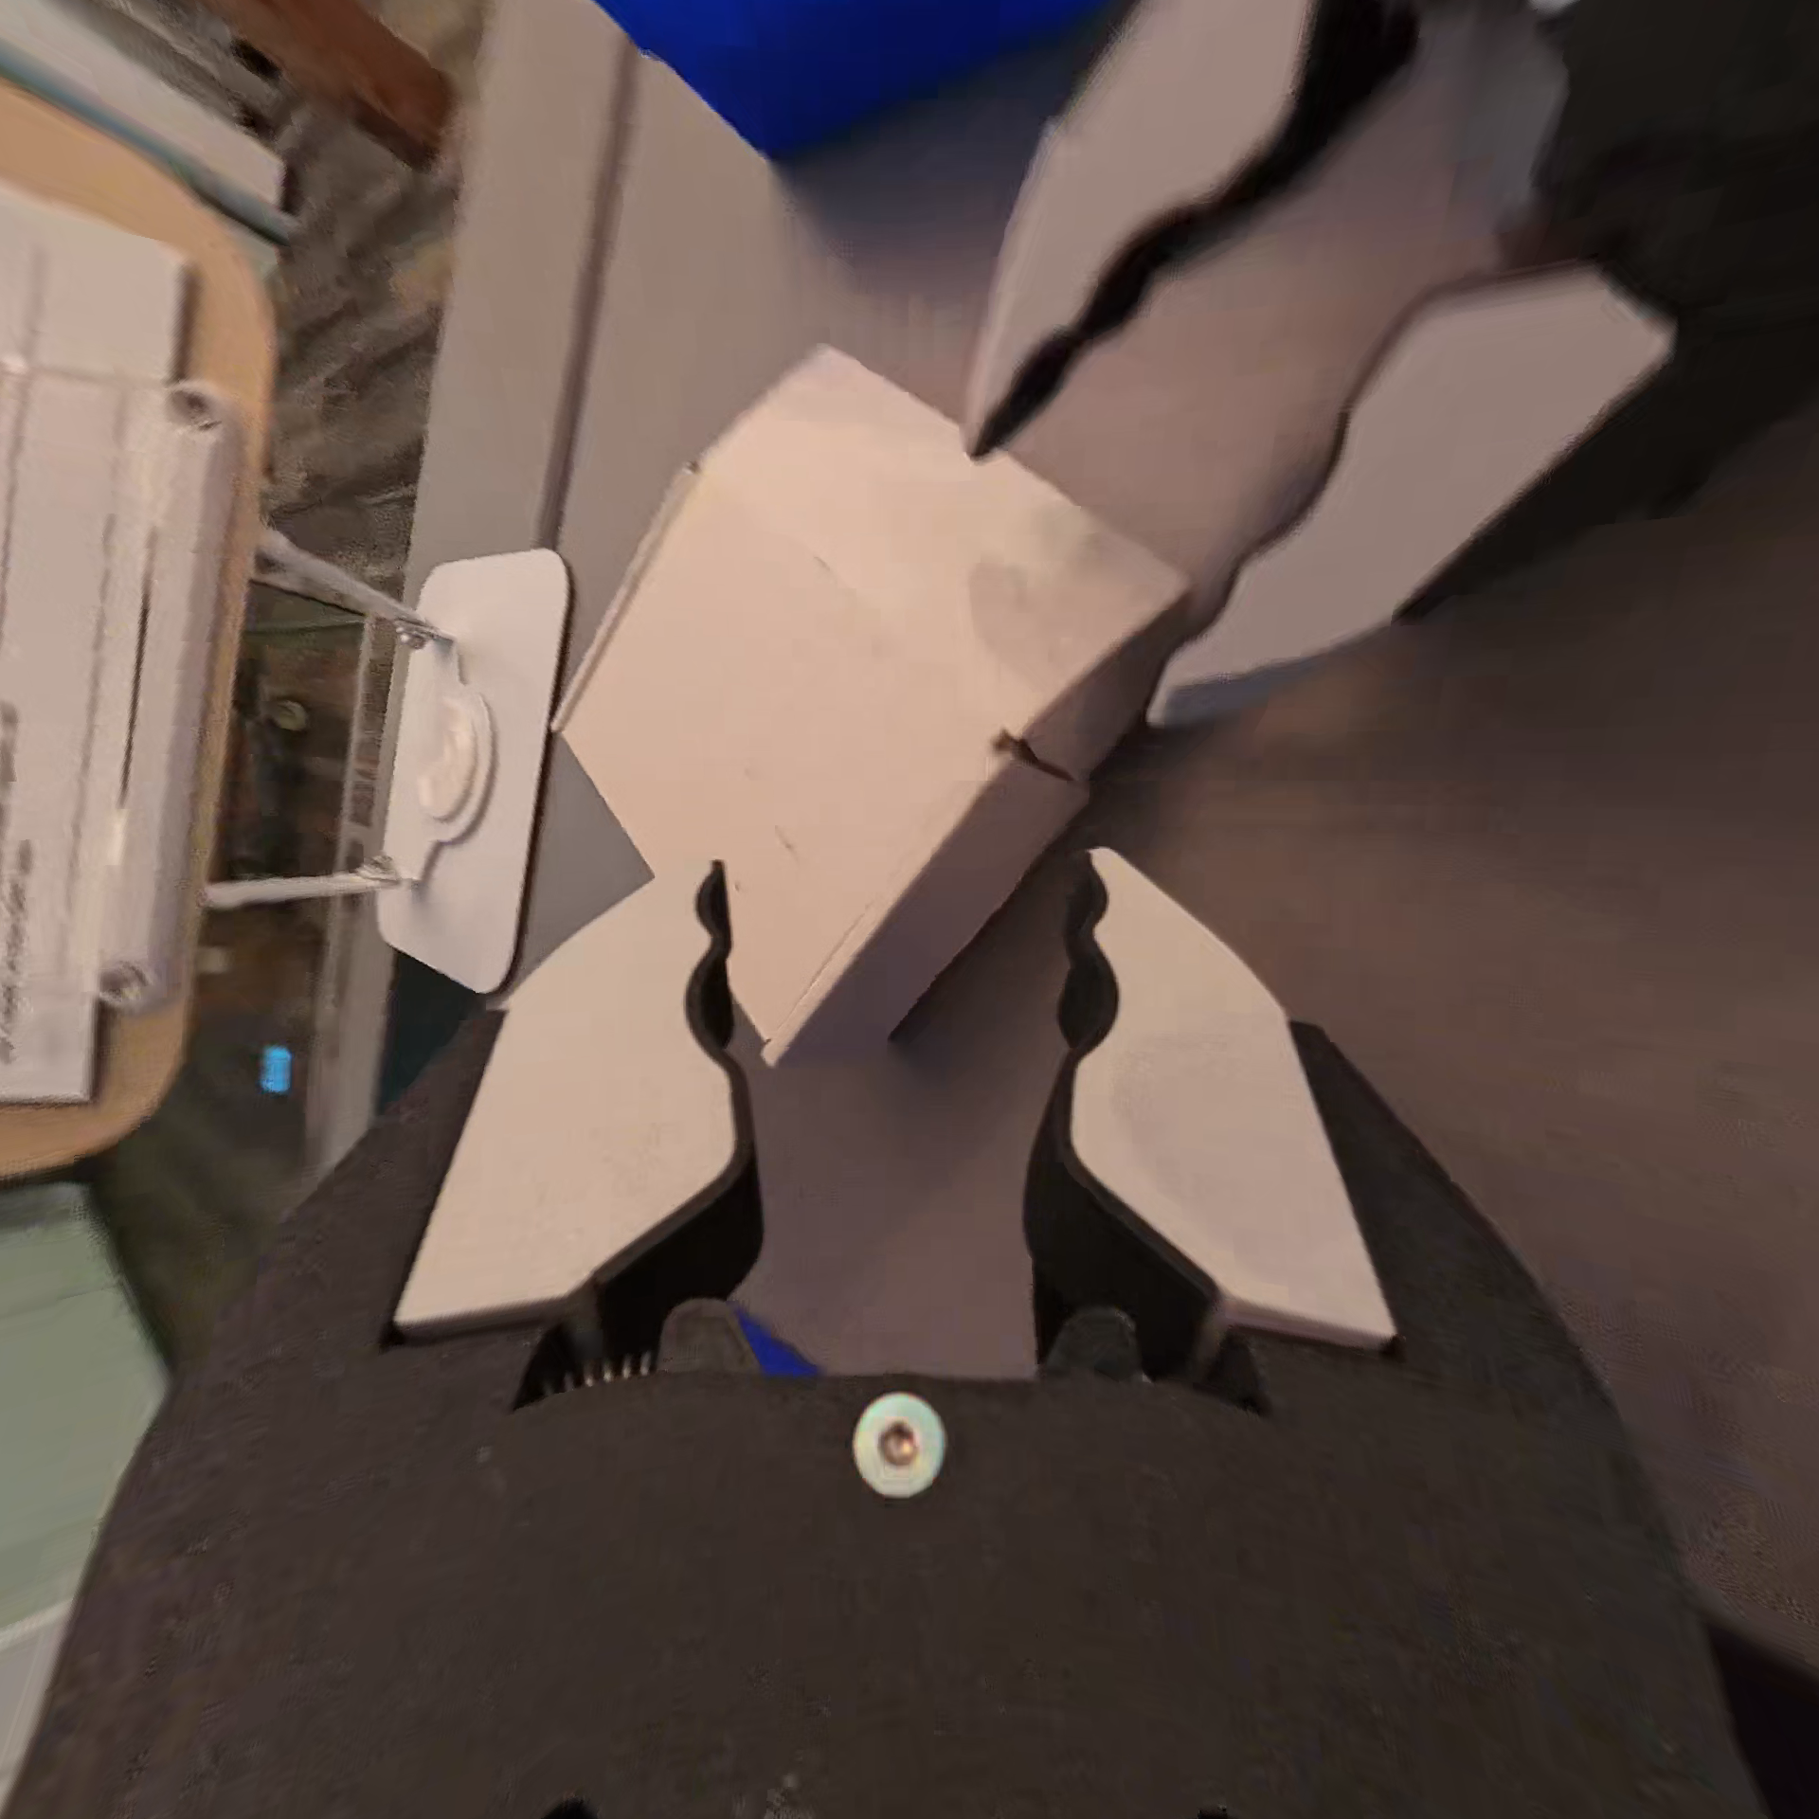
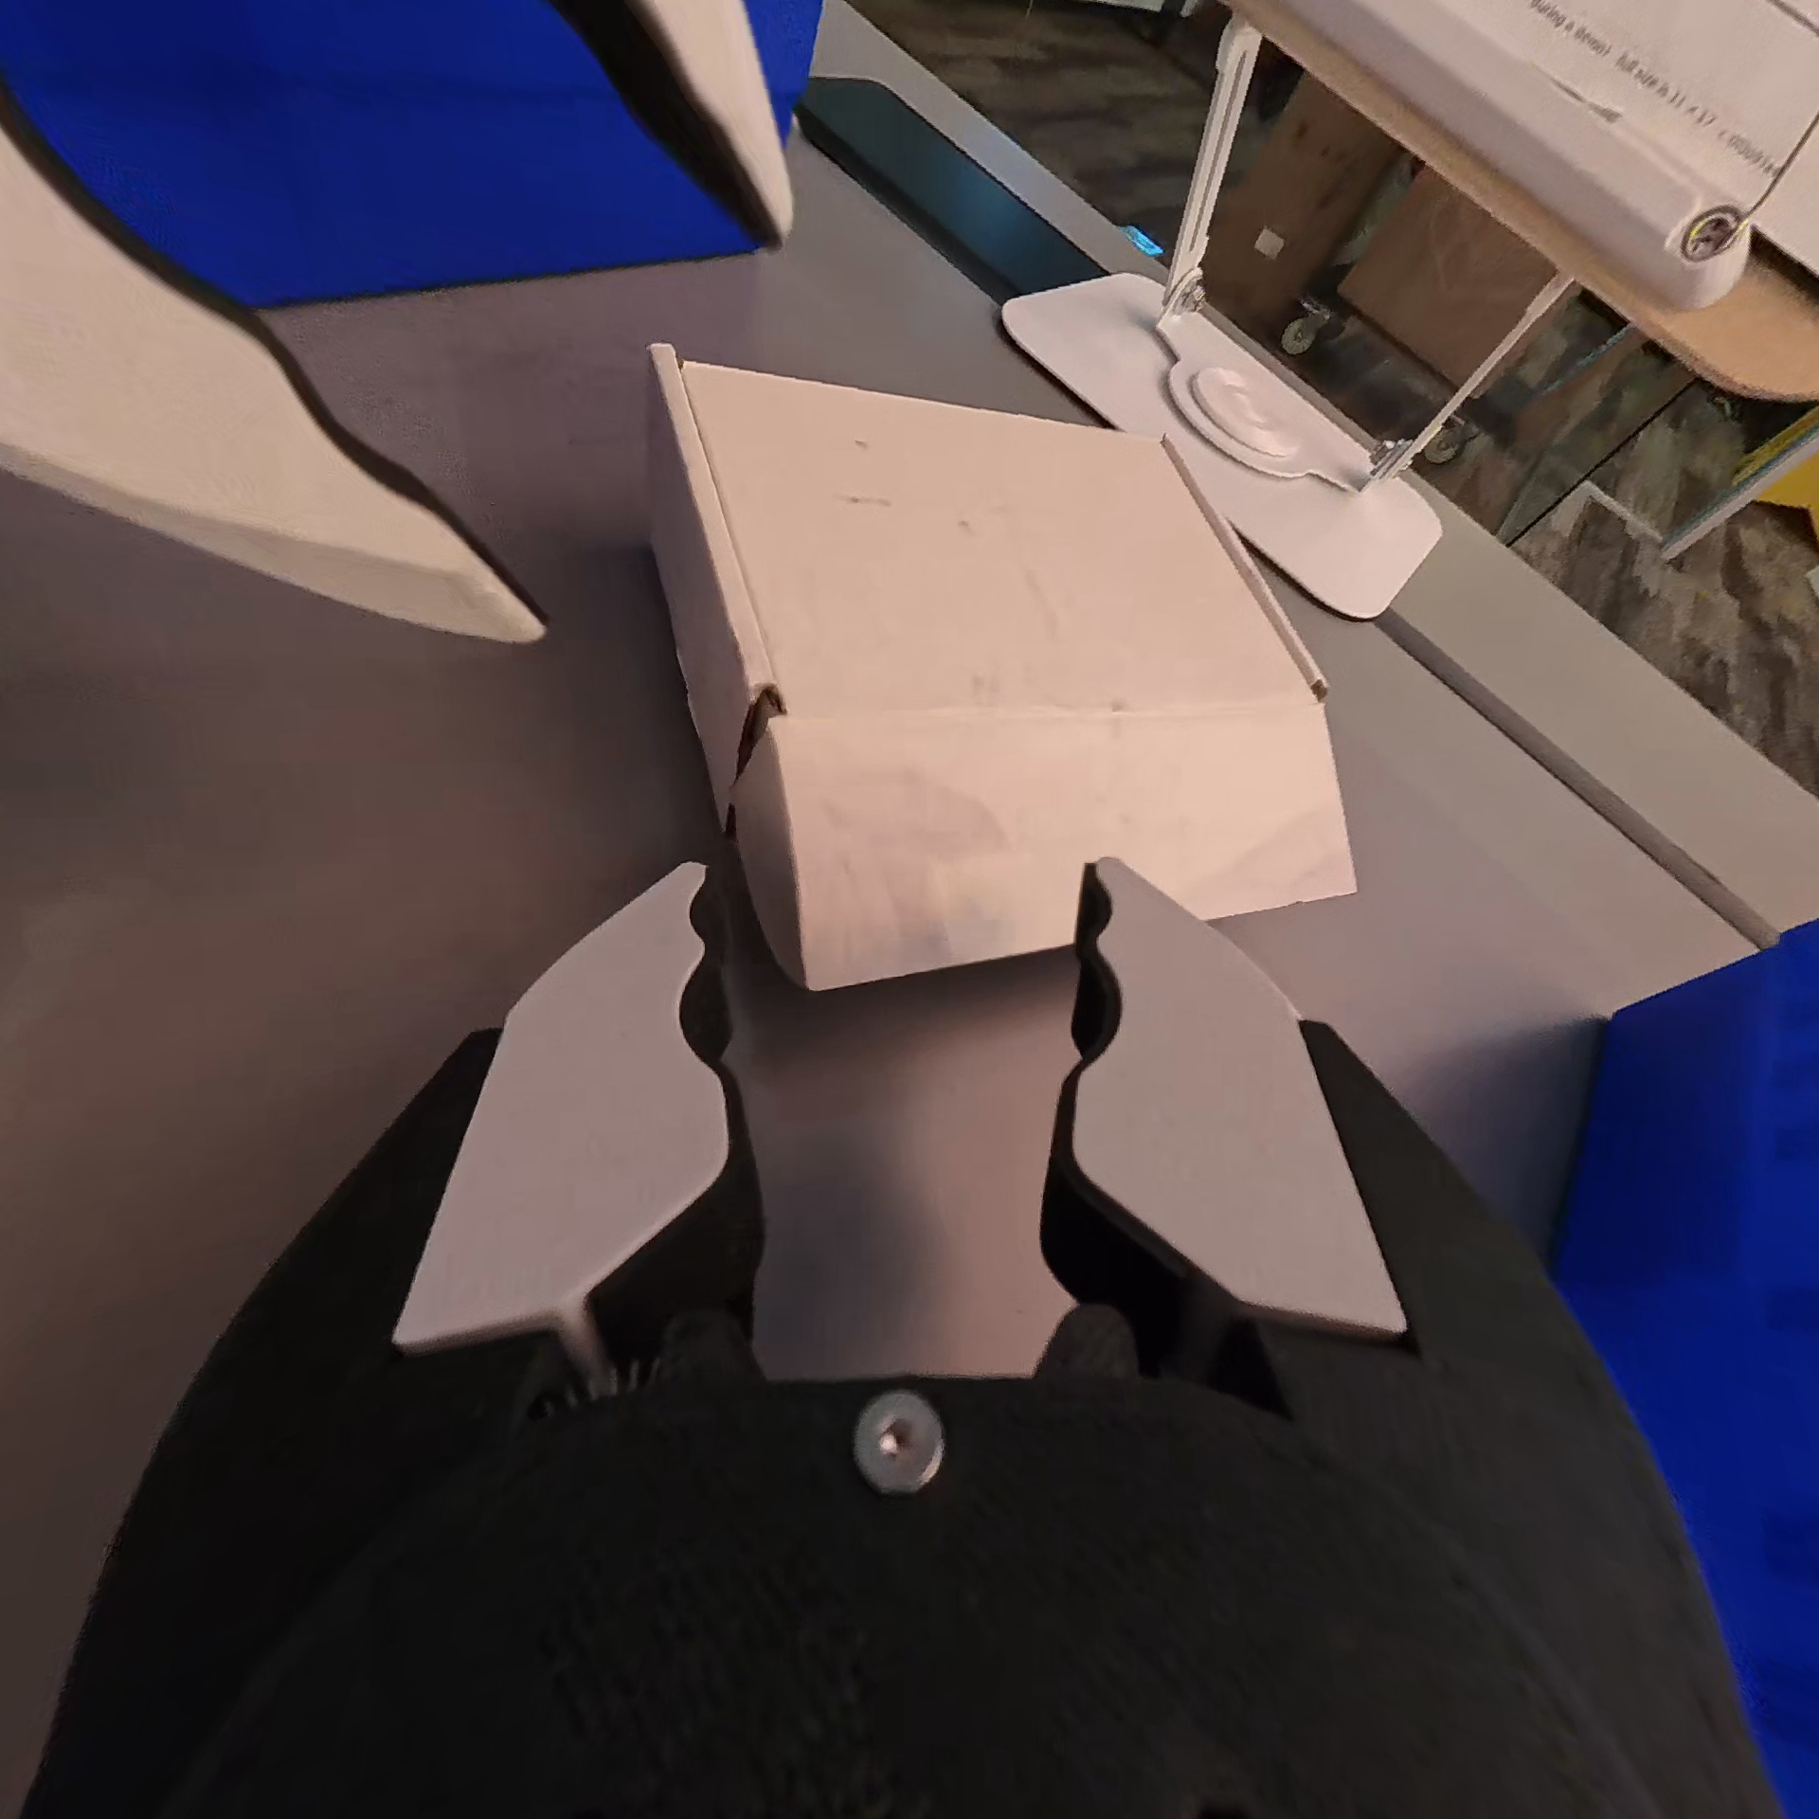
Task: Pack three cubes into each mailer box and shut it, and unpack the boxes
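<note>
A shut white mailer box (image 2: 984, 610) lies on the grey table (image 2: 295, 886). My right gripper (image 2: 896, 874) is open, its fingertips on either side of the box's near front face; I cannot tell if they touch it. My left gripper (image 2: 655, 428) shows open at the upper left, beside the box's far left corner. In the blurred left wrist view, the box (image 1: 866, 689) lies tilted just ahead of my open left gripper (image 1: 904, 871), with one corner between the fingertips. The right gripper (image 1: 1073, 576) is open at the box's far side. No cubes show.
A blue bin (image 2: 394, 148) stands behind the box on the left, and another blue object (image 2: 1693, 1280) at the right. A white stand base (image 2: 1230, 433) with thin metal legs sits near the table's edge, beside the box. It also shows in the left wrist view (image 1: 472, 768).
</note>
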Demonstrator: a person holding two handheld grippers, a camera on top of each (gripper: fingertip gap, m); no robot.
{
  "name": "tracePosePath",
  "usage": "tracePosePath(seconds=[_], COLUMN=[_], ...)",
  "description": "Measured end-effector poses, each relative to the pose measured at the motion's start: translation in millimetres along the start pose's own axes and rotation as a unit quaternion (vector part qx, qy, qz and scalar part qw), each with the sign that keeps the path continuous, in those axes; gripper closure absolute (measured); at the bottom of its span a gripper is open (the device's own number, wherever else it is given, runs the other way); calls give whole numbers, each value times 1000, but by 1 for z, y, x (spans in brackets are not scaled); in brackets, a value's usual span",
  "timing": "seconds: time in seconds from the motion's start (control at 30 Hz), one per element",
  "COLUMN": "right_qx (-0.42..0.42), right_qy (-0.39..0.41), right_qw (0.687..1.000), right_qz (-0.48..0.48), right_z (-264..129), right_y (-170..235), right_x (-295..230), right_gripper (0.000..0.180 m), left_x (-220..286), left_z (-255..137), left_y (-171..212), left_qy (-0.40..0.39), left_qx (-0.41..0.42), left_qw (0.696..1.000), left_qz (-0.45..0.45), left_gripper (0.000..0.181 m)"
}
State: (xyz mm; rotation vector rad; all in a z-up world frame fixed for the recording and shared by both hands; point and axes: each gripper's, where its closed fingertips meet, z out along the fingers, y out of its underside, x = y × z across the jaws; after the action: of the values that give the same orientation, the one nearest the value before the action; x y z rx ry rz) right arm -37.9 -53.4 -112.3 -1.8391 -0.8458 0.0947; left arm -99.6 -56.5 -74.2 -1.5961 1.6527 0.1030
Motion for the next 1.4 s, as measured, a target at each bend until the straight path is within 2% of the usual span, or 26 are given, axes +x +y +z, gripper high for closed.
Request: tracePosePath(seconds=[0.1,0.13,0.4,0.63,0.77,1.0,1.07,1.4], right_qx=[-1,0,9,-2,-5,-8,-12,-24], right_qy=[-6,-4,9,11,19,22,15,8], right_qw=[1000,1000,1000,1000,1000,1000,1000,1000], right_qz=[13,14,16,5,-11,-5,-8,9], right_z=[4,5,7,15,19,21,23,20], right_y=[2,2,0,0,-2,-2,-2,3], right_x=[-1,-1,4,4,3,2,-1,-1], right_gripper=[110,110,113,114,115,115,120,120], left_x=[-2,-2,12,6,9,6,6,5], left_z=[11,14,49,55,54,54,55,56], left_y=[3,7,24,26,25,20,20,22], left_qy=[9,25,139,101,121,137,132,116], left_qx=[-17,-21,-65,-71,-63,-18,-8,-25], left_qw=[997,995,979,972,977,984,985,982], left_qz=[80,95,134,198,165,115,115,144], left_gripper=[104,108,103,113,111,120,120,121])
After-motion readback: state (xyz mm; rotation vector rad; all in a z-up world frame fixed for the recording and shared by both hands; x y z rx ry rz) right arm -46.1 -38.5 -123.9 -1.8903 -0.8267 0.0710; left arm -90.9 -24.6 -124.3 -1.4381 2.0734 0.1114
